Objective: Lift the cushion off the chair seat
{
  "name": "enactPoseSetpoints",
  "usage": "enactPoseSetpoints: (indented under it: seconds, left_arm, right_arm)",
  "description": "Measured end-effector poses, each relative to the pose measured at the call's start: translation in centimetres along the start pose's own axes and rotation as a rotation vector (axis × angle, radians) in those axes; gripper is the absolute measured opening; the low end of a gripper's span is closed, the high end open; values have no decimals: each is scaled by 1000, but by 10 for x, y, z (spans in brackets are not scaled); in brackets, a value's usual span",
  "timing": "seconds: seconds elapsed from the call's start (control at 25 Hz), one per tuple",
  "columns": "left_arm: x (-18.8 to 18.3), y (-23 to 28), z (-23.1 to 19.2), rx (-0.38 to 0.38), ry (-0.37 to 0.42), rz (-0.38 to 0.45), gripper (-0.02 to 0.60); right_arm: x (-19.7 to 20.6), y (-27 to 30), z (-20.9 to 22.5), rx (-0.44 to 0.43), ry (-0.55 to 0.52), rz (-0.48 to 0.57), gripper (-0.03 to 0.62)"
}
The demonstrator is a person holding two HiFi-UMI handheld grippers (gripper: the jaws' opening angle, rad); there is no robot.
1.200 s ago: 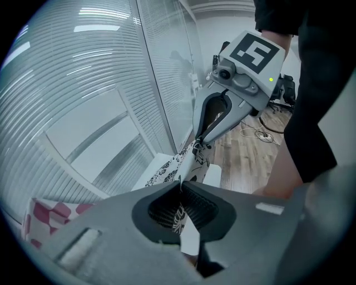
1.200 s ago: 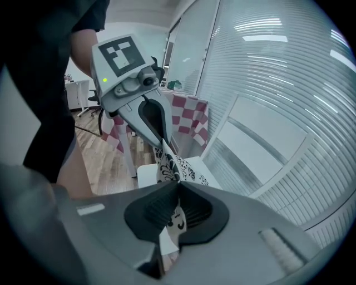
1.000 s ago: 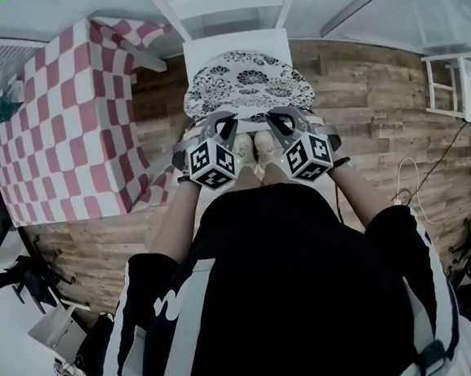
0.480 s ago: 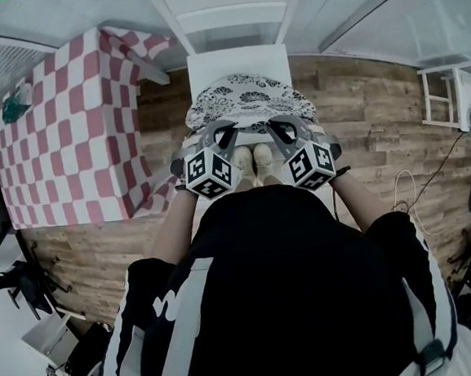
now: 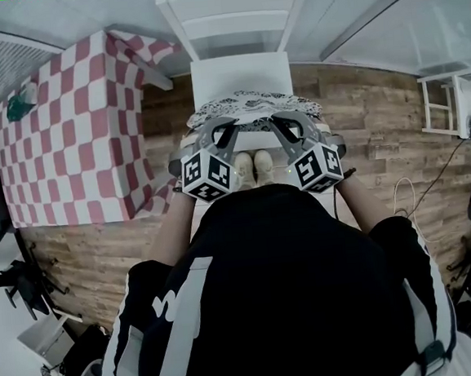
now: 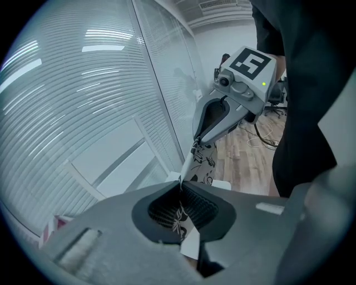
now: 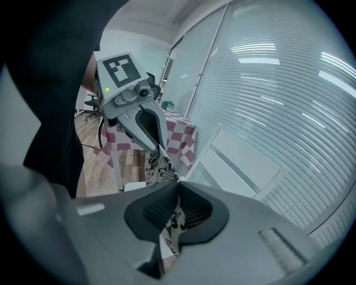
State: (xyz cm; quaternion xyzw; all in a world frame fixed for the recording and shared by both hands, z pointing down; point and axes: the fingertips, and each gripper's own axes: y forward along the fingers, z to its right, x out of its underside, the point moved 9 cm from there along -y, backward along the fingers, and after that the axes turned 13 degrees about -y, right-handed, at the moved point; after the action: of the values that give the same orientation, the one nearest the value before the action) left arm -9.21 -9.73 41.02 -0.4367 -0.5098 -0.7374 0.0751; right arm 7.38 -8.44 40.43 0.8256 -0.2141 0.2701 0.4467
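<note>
A person in a black top with pale stripes stood before a white chair (image 5: 233,15) with a slatted back, a grey two-jaw gripper in each hand. The left gripper (image 5: 227,126) and the right gripper (image 5: 277,122) sat side by side, each with its ribbed black pads (image 6: 199,203) pinched tight on the near edge of the cushion (image 5: 253,106) — a thin, rounded pad in white fabric printed with black floral scrollwork. The cushion hung over the front part of the flat white chair seat (image 5: 240,72), its near edge held up and stretched between the two grippers; whether its far edge was clear of the seat could not be told. Seen from either gripper, the printed cloth ran as a limp sheet from one pair of jaws to the other, creasing a little where the pads bit into it. Each gripper carried a marker cube (image 5: 210,173) faced with black-and-white squares. Below them a pair of pale shoes (image 5: 254,167) rested on the brown wood-plank floor (image 5: 369,122). To the person's left stood a table under a red-and-white checked cloth (image 5: 59,133), its corners falling in soft folds — and behind the chair ran a glass wall with fine horizontal blinds (image 6: 72,83)
</note>
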Motion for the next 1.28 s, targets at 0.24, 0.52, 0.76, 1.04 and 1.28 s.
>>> enactPoseSetpoints:
  seconds: [0.24, 0.52, 0.76, 1.04, 1.28]
  left_arm:
    - [-11, -8, -4, -22, 6, 22, 12]
    - [-29, -21, -9, -51, 21, 42, 12]
    - [-49, -33, -19, -105, 60, 103, 12]
    - [-66, -40, -28, -142, 86, 125, 12]
    - [-79, -44, -38, -174, 105, 152, 12]
  right_arm:
    - [-11, -9, 13, 33, -45, 13, 9]
    - [-20, -18, 27, 66, -119, 33, 9]
    - [-35, -28, 47, 112, -126, 63, 9]
    - [-44, -34, 63, 159, -155, 76, 9]
    - [-50, -37, 76, 188, -158, 86, 10]
